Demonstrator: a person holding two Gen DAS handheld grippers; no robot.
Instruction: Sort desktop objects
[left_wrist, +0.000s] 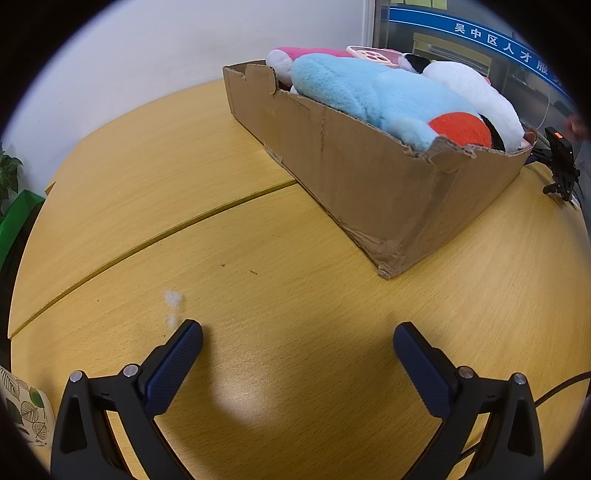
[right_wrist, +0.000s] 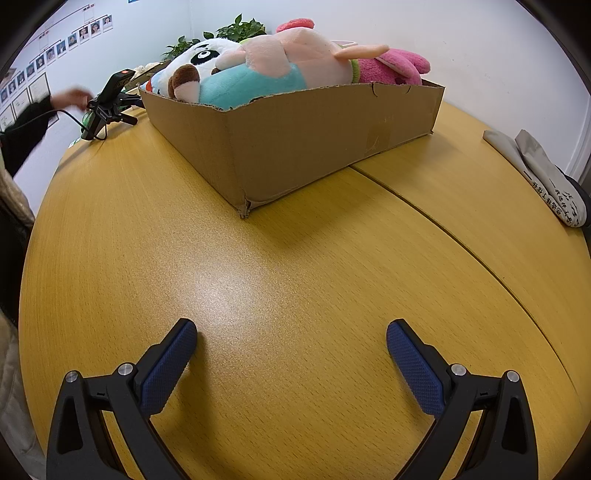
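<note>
A torn cardboard box (left_wrist: 369, 173) stands on the yellow wooden table (left_wrist: 258, 258), heaped with plush toys: a light blue one (left_wrist: 380, 96), a white one (left_wrist: 476, 96) and a pink one (left_wrist: 306, 51). From the right wrist view the same box (right_wrist: 295, 136) shows a panda-faced toy (right_wrist: 207, 55), a pink and teal plush (right_wrist: 291, 59) and a magenta one (right_wrist: 395, 62). My left gripper (left_wrist: 297, 332) is open over bare tabletop, well short of the box. My right gripper (right_wrist: 291, 330) is also open and holds nothing.
A small black camera on a tripod (right_wrist: 110, 99) stands at the table's far edge, a person's hand (right_wrist: 72, 98) reaching to it. Folded grey cloth (right_wrist: 543, 177) lies at the right edge. A table seam (right_wrist: 443, 225) runs across. White fluff (left_wrist: 173, 299) lies near my left finger.
</note>
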